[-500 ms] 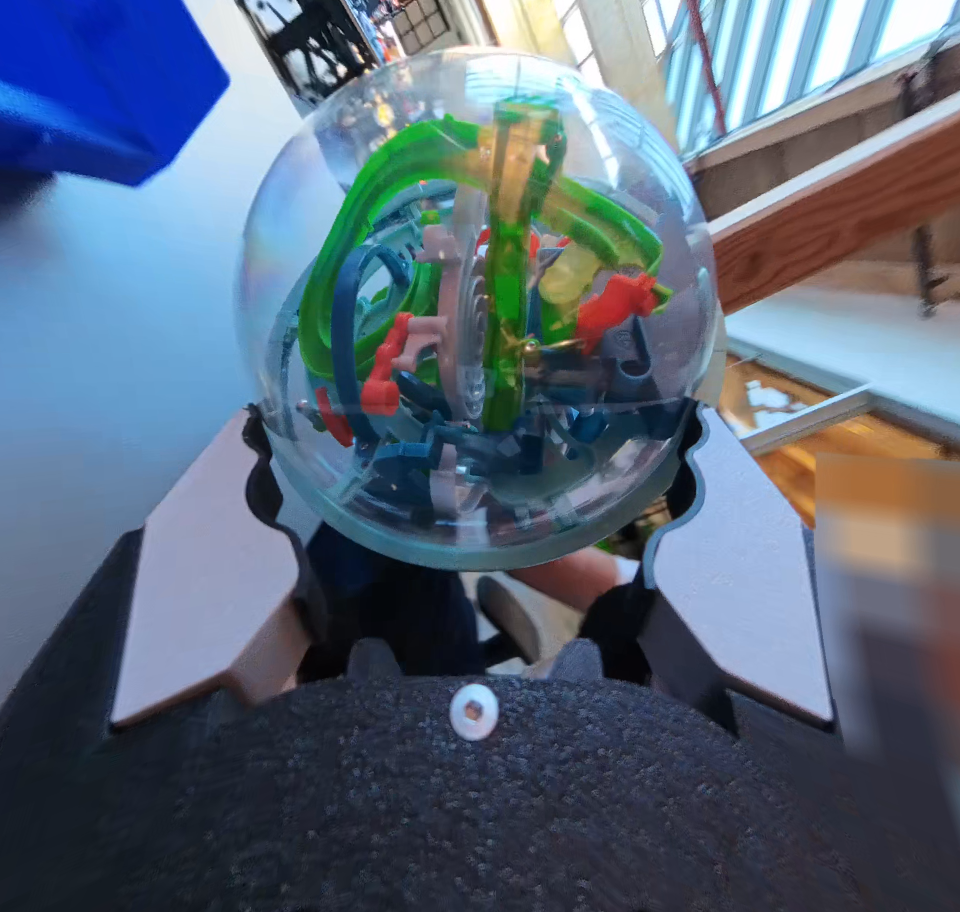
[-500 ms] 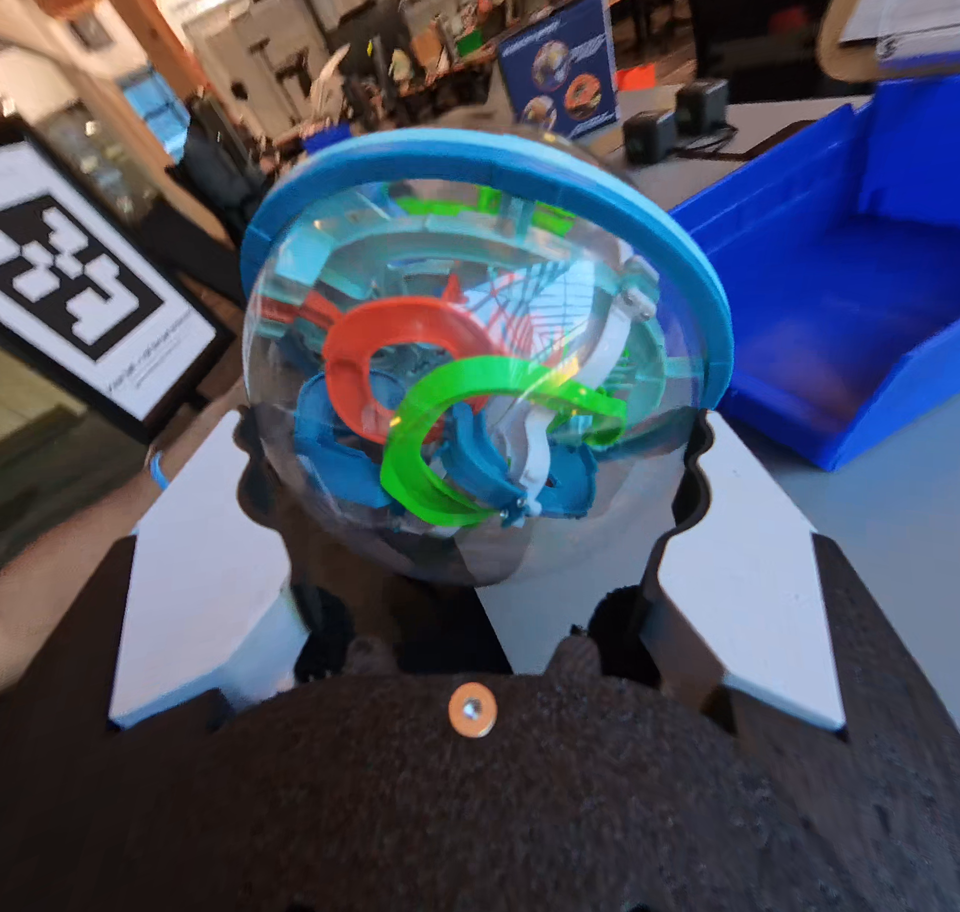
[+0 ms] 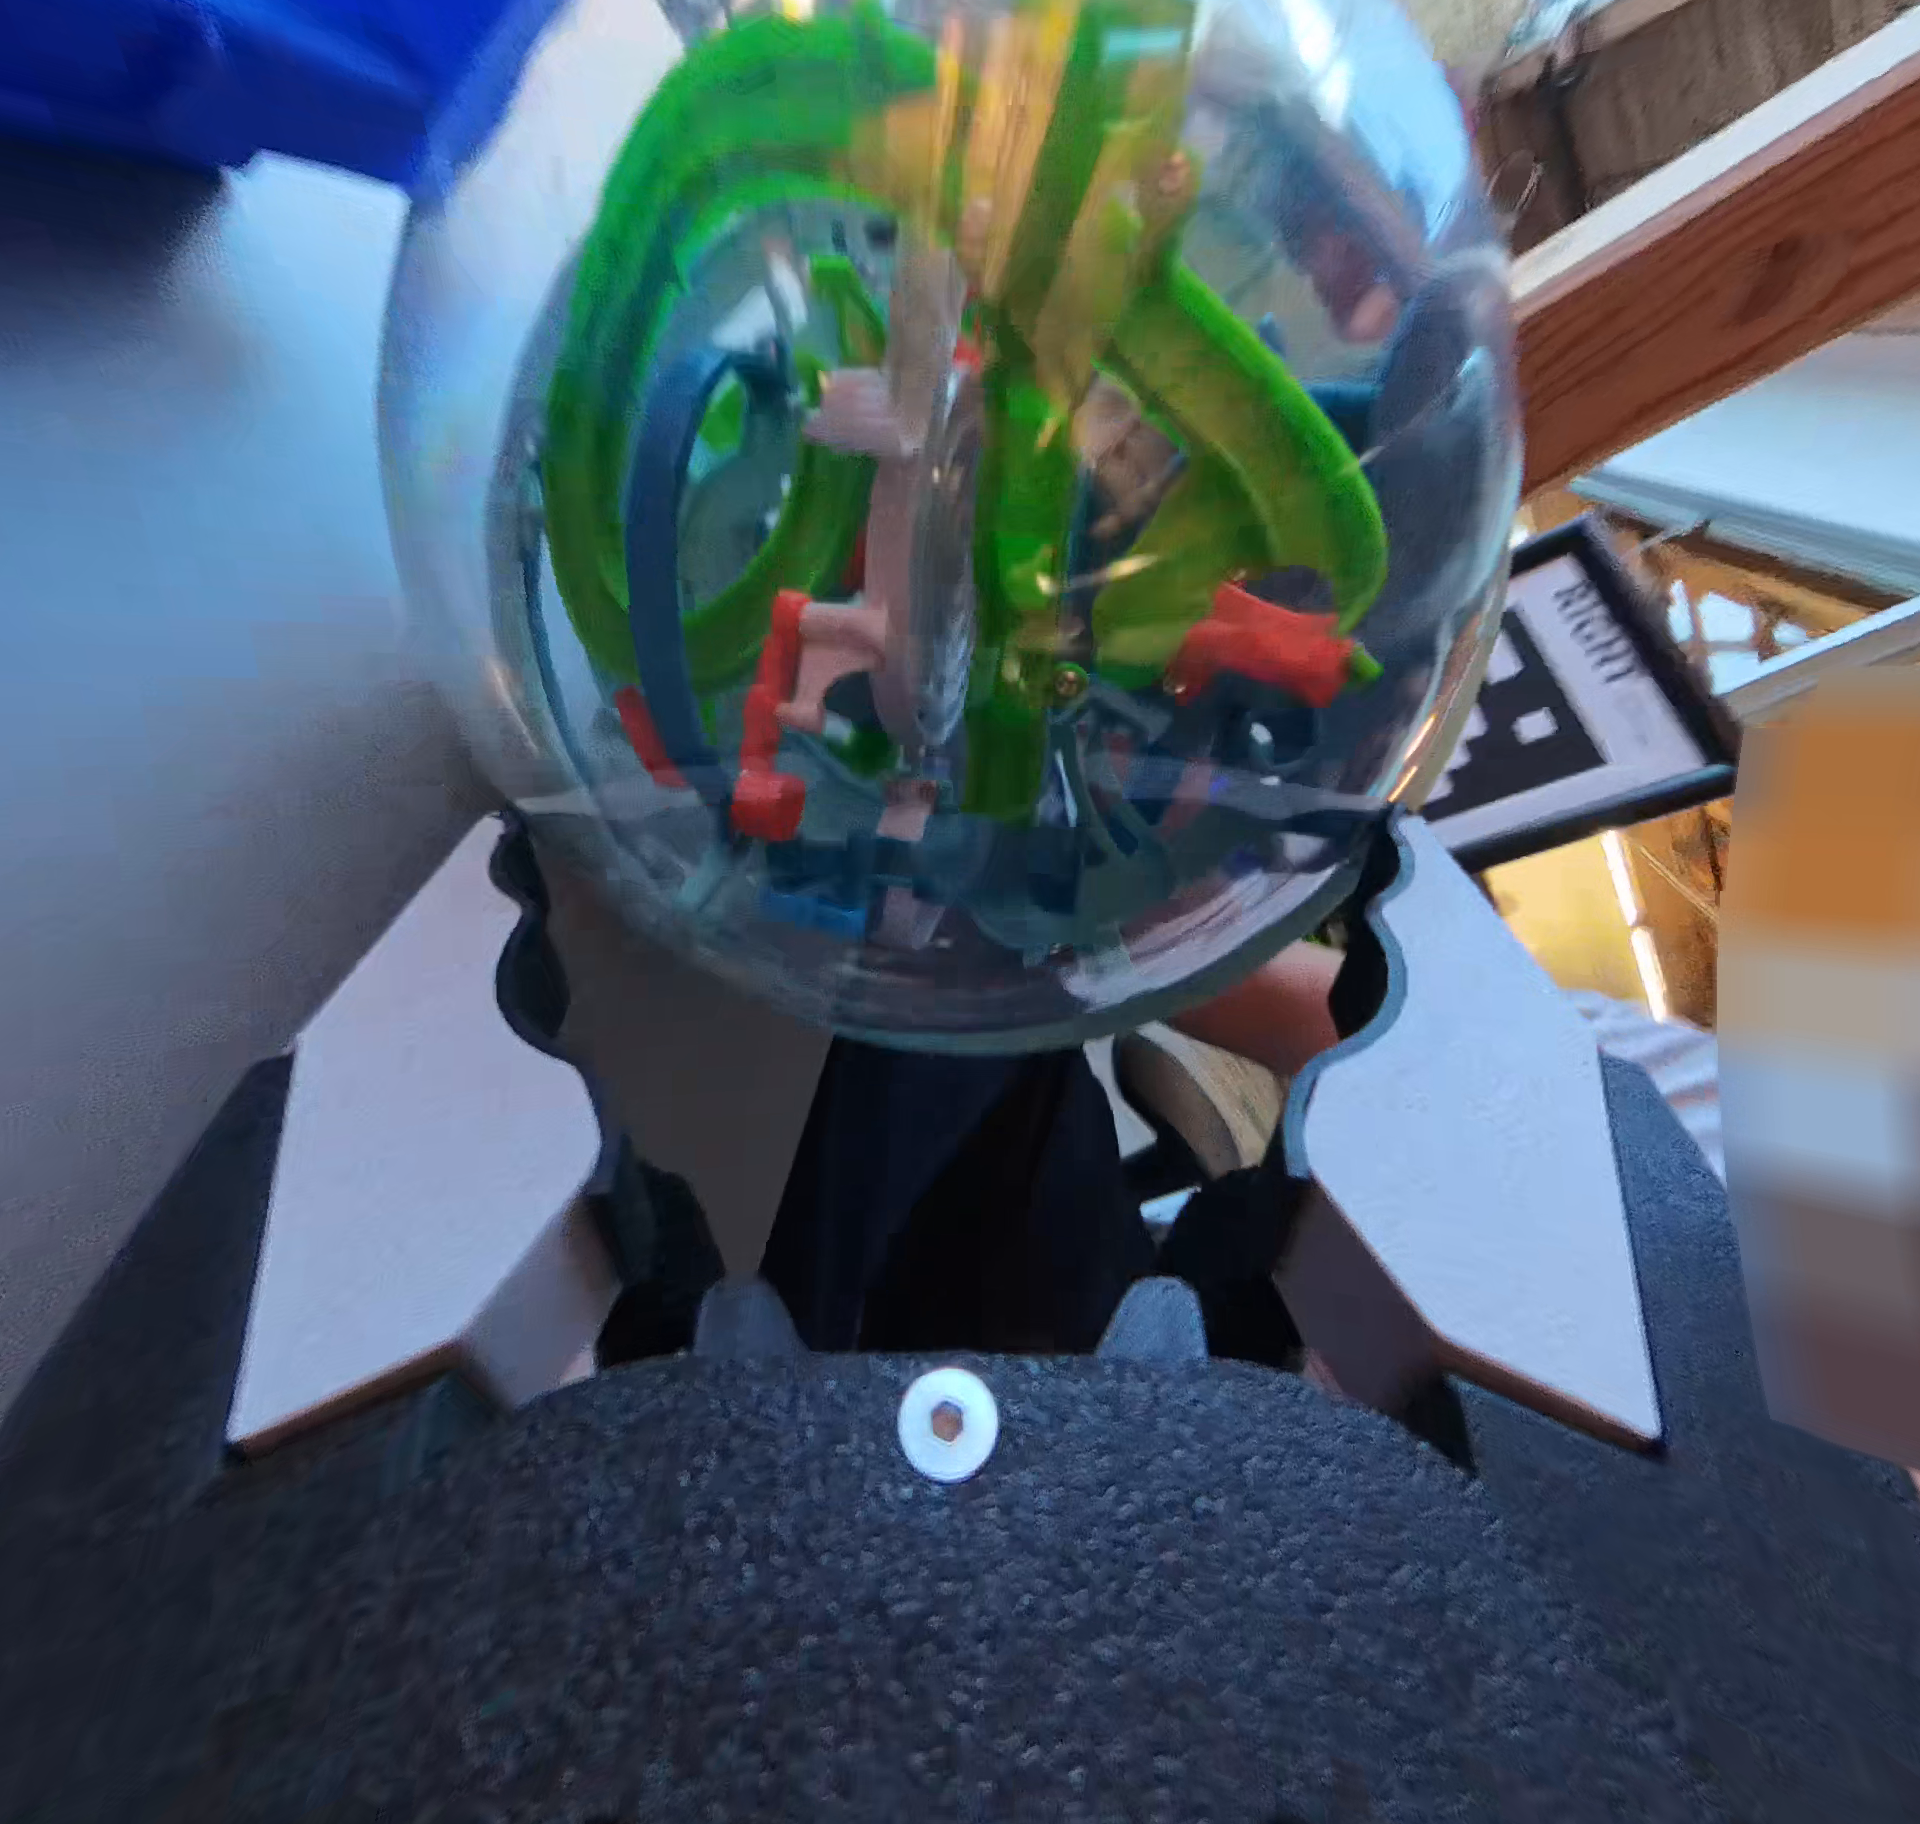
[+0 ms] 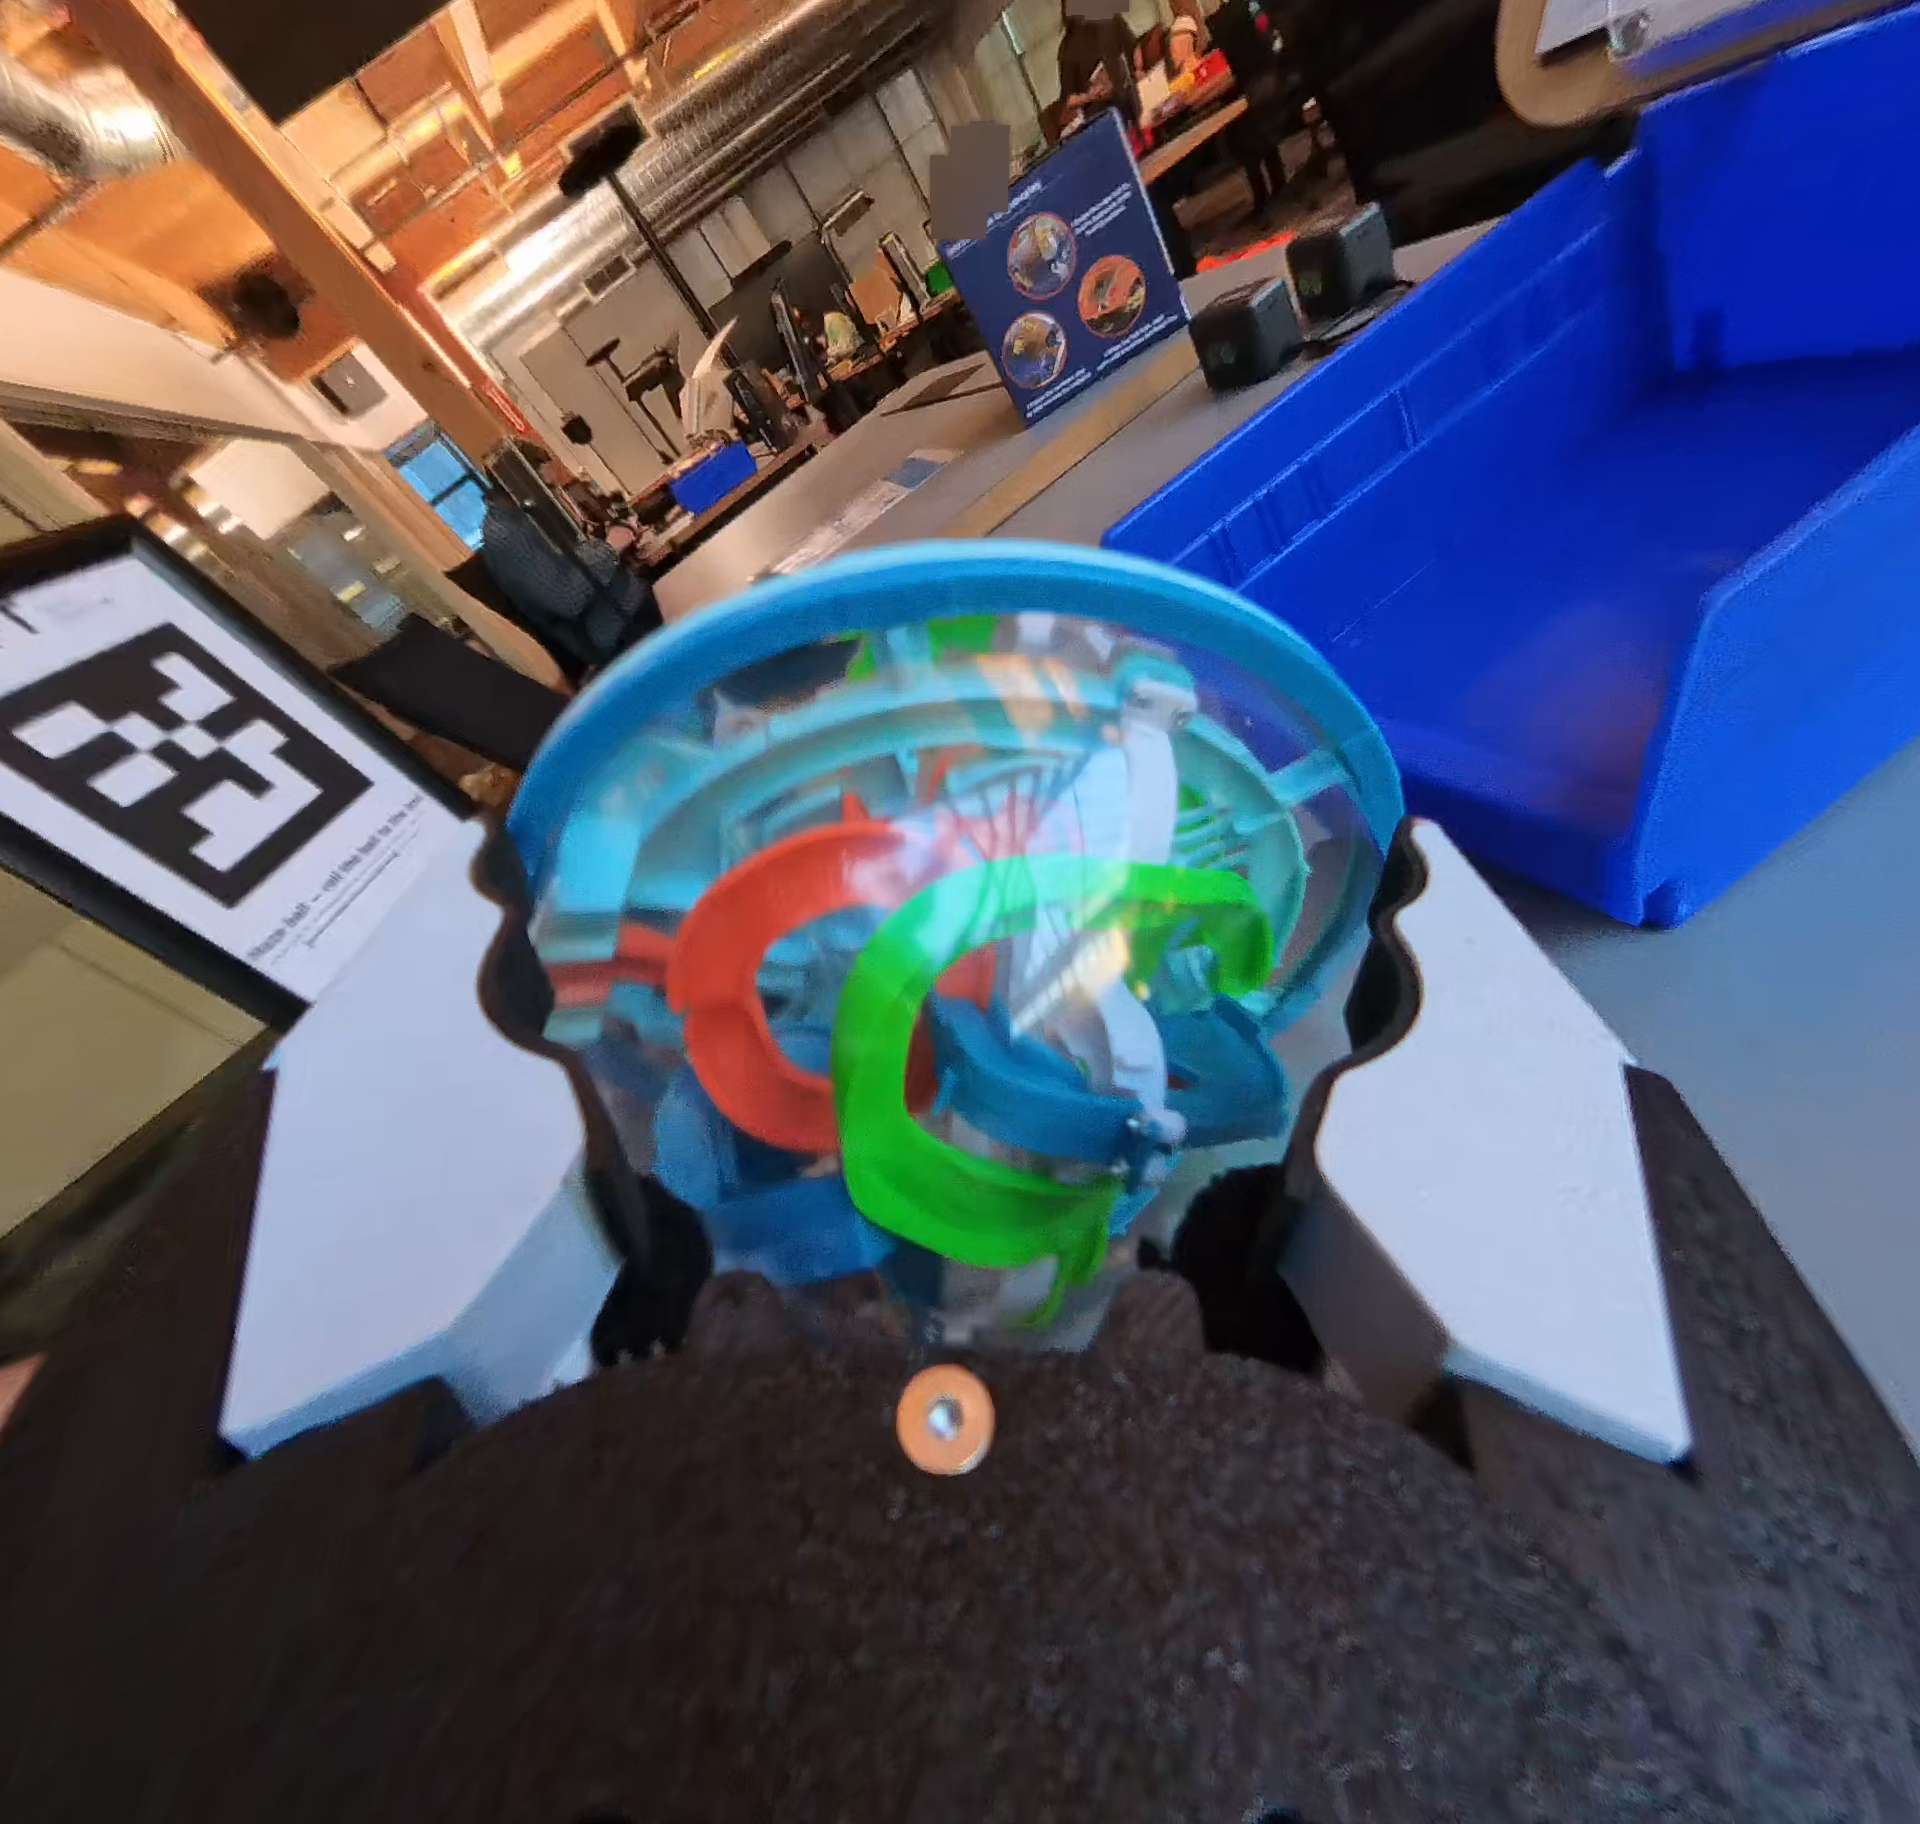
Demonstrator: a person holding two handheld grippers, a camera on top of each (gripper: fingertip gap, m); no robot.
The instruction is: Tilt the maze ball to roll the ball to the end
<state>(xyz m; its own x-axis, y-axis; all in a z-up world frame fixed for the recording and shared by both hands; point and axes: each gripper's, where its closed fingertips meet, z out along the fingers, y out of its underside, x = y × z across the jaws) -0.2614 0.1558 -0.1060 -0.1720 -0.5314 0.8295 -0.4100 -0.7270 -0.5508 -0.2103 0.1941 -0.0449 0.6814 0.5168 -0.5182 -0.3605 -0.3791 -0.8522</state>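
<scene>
The clear plastic maze ball (image 3: 951,486), with green, red and blue tracks, looms larger than before, clamped between both the left gripper (image 3: 951,901) and right gripper (image 4: 951,953); its small ball possibly blurred.

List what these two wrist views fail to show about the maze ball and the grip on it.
- Small rolling ball: not identifiable in either view; motion blur and glare over the maze ball.
- Sphere's top: cut off by the left wrist view's upper edge.
- Track's end: not identifiable.
- Left gripper and right gripper: finger contact on the far side is hidden.
</scene>
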